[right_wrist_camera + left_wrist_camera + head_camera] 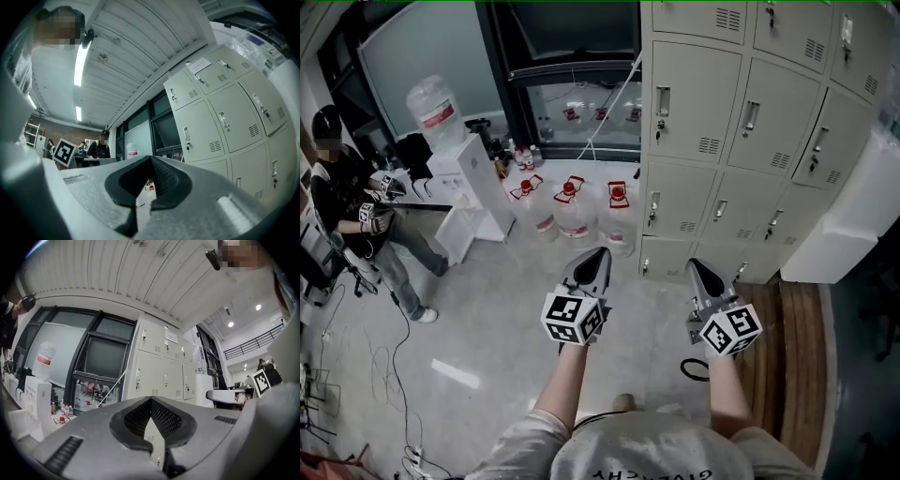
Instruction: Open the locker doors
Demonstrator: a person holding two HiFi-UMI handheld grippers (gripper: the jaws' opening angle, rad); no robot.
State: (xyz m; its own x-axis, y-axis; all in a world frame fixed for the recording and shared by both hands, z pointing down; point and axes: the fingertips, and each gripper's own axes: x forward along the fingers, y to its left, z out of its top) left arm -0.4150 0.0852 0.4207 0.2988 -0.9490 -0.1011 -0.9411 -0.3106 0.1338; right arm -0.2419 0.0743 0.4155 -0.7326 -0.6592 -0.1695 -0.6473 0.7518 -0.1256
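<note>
Head view shows a bystander point(342, 187) at far left, water jugs point(572, 211) on the floor, then left gripper point(598, 255) and right gripper point(696, 266), both pressed together and empty, short of the lockers point(741, 122), doors all closed.

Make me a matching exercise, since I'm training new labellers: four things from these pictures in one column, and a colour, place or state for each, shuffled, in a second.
1. lockers
2. water jugs
3. water cooler
4. right claw

A. shut, holding nothing
B. red-capped, three in a row
C. white, standing left of the jugs
D. doors all closed

Pairs: 1-D, 2-B, 3-C, 4-A.
</note>
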